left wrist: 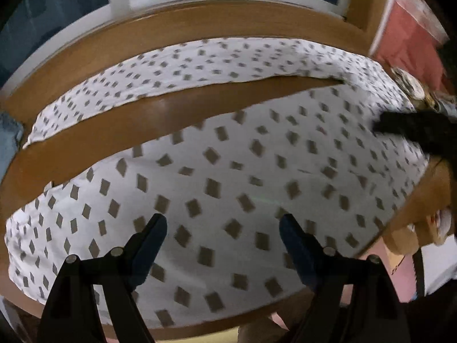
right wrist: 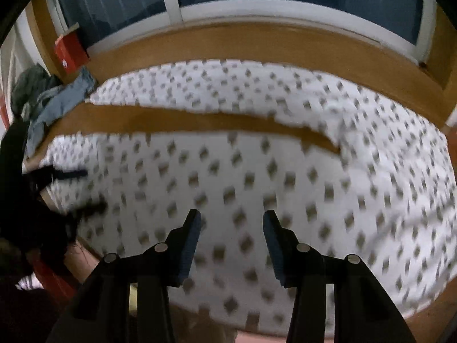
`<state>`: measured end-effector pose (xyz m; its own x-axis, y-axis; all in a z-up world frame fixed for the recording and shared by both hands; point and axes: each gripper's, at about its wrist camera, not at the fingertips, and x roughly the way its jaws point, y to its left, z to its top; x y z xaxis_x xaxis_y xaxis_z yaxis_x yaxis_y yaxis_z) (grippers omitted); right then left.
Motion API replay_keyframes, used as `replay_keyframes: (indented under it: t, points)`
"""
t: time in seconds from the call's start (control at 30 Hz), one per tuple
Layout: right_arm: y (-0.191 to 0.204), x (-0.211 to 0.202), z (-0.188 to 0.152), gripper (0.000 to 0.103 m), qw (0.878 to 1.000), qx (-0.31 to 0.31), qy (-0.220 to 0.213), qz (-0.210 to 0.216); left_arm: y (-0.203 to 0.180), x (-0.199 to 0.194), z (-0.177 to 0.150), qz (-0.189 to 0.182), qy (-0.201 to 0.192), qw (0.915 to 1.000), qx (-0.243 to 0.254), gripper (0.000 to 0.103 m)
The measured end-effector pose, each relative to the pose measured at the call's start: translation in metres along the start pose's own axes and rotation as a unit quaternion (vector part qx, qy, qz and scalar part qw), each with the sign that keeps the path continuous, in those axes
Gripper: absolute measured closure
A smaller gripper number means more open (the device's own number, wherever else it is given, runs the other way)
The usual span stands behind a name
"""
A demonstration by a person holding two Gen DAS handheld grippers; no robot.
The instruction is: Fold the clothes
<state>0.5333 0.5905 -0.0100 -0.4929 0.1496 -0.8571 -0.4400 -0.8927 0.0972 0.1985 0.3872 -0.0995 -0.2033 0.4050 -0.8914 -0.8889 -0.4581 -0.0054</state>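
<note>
A white garment with grey diamond print (left wrist: 228, 171) lies spread on the wooden table (left wrist: 114, 131), in two long parts with a strip of bare wood between them. My left gripper (left wrist: 222, 223) hangs open just above the near part, nothing between its fingers. At the right edge of that view my right gripper (left wrist: 400, 127) shows as a dark blur over the cloth. In the right wrist view the same garment (right wrist: 285, 177) fills the table (right wrist: 171, 120), and my right gripper (right wrist: 232, 217) is open over it and holds nothing. The left gripper (right wrist: 65, 175) shows dark and blurred at the left.
A crumpled blue-grey cloth (right wrist: 57, 103) lies at the table's far left corner beside a red box (right wrist: 70, 51). A window with a white frame (right wrist: 257, 8) runs behind the table. Small round objects (left wrist: 411, 85) sit at the far right, near a red surface (left wrist: 405, 37).
</note>
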Motion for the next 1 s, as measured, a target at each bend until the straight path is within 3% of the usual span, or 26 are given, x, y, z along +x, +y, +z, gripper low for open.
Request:
replay_keyframes:
  t: [0.17, 0.27, 0.43, 0.6, 0.93, 1.0]
  points:
    - [-0.003, 0.003, -0.015, 0.058, 1.0, 0.016, 0.002, 0.007, 0.006, -0.004, -0.006, 0.001, 0.002, 0.9999, -0.014, 0.024]
    - [-0.008, 0.011, 0.0, 0.058, 1.0, 0.021, 0.001, 0.02, -0.01, -0.011, 0.003, -0.041, -0.013, 0.9991, -0.004, 0.024]
    - [0.001, 0.039, 0.024, 0.058, 0.999, -0.02, 0.029, -0.004, -0.073, -0.003, 0.013, -0.112, -0.02, 0.9926, 0.043, 0.024]
    - [0.008, 0.048, 0.035, 0.058, 0.998, -0.039, 0.036, -0.037, -0.112, 0.003, 0.004, -0.062, -0.029, 0.9914, 0.111, 0.023]
    - [-0.009, 0.054, 0.049, 0.058, 0.999, -0.002, 0.021, -0.046, -0.107, -0.01, -0.018, -0.061, -0.017, 0.9912, 0.116, 0.022]
    - [-0.011, 0.051, 0.048, 0.058, 0.999, 0.011, 0.019, -0.032, -0.108, -0.01, -0.017, -0.06, -0.016, 0.9909, 0.119, 0.022]
